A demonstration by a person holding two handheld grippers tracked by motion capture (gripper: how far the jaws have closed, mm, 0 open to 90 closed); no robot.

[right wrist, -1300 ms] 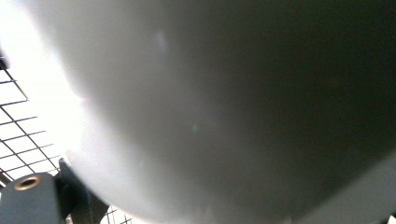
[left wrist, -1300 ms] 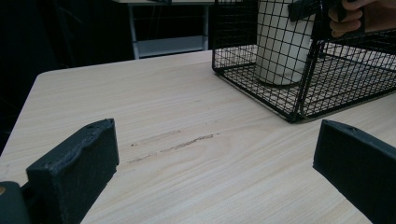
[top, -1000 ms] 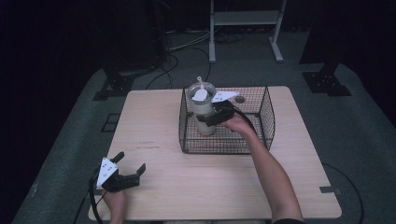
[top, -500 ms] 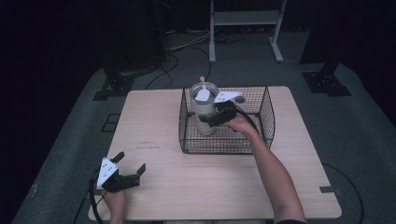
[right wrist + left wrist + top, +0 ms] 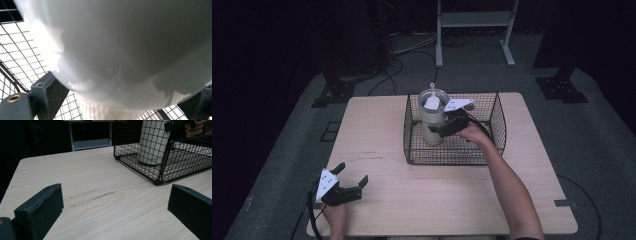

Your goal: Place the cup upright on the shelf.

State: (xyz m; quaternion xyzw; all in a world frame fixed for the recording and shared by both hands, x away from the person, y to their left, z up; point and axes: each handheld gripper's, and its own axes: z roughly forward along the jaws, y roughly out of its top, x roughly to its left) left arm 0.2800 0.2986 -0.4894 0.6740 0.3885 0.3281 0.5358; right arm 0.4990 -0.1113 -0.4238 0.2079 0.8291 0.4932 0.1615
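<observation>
Gripping a tall white tumbler (image 5: 432,122) inside the wire basket (image 5: 497,117), the right tongs (image 5: 443,129) pinch its body from the side, one jaw on each flank as the right gripper view shows. The tumbler stands upright in the basket's left half, near the far wall, its base on or just above the mesh floor; which of the two cannot be told. Judged step: the tumbler is either being set down in the basket or lifted out of it. The next move calls for a straight vertical path, so that the base and the domed lid (image 5: 433,95) keep clear of the basket's rim.

Materials: the tumbler is smooth, matte and slightly tapered, with faint ribbing near its foot (image 5: 110,107); the lid is clear plastic with a small knob or straw stub on top. The basket is a black rectangular grid of thin wire, open at the top. The bench (image 5: 377,135) is pale wood-grain laminate with rounded corners and a faint scuff (image 5: 92,198).

The left tongs (image 5: 350,184) rest at the bench's near left corner, jaws spread wide and holding nothing.
</observation>
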